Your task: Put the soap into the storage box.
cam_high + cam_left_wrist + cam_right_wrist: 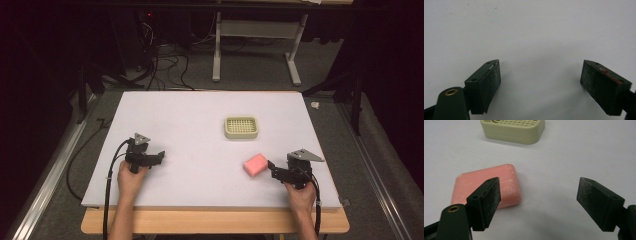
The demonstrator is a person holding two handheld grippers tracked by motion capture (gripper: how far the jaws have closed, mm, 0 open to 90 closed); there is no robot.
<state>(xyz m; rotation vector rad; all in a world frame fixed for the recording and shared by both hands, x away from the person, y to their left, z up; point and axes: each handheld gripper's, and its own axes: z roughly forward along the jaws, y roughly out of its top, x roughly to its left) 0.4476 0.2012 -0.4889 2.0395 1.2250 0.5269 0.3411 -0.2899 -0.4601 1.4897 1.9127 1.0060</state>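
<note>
Nearest: right gripper (537, 197), jaws spread wide, gripping nothing, low over white table (200, 165). Just beside its tips, pink soap (255, 164), lying flat, apart from both jaws. Beyond soap, cream soap dish (241, 127), well apart. Far left of soap, left gripper (540, 82), likewise wide open, empty.

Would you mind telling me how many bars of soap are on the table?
1: the pink soap bar lies near the right gripper, in front of the soap dish.
</note>
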